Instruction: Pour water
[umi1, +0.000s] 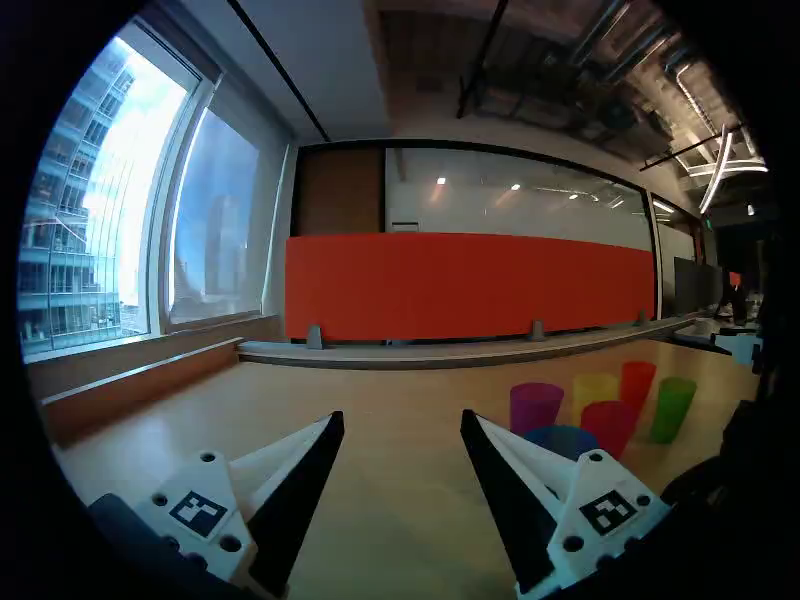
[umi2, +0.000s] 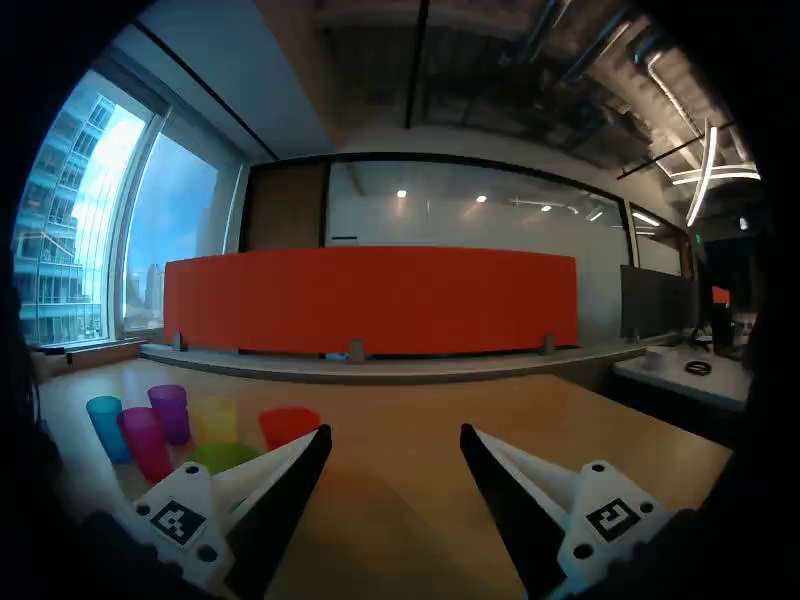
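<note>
The left gripper points along the wooden tabletop with its two fingers spread wide and nothing between them; the right gripper is just as wide open and likewise holds nothing.

In the left gripper view a cluster of plastic cups stands upright on the tabletop, to the right of and beyond the gripper. The purple cup is leftmost; the yellow cup and the orange cup stand farther back; the green cup is at the right. The pink cup is nearer, and the blue cup is nearest (its lower part is hidden behind the gripper's right finger).

In the right gripper view the same cluster lies to the left. There the blue cup is outermost; the green cup is closest to the gripper's left finger, partly hidden behind it.

Whether any cup holds water cannot be told.

Beyond the far edge of the tabletop runs an orange partition; tall windows fill the left wall.
</note>
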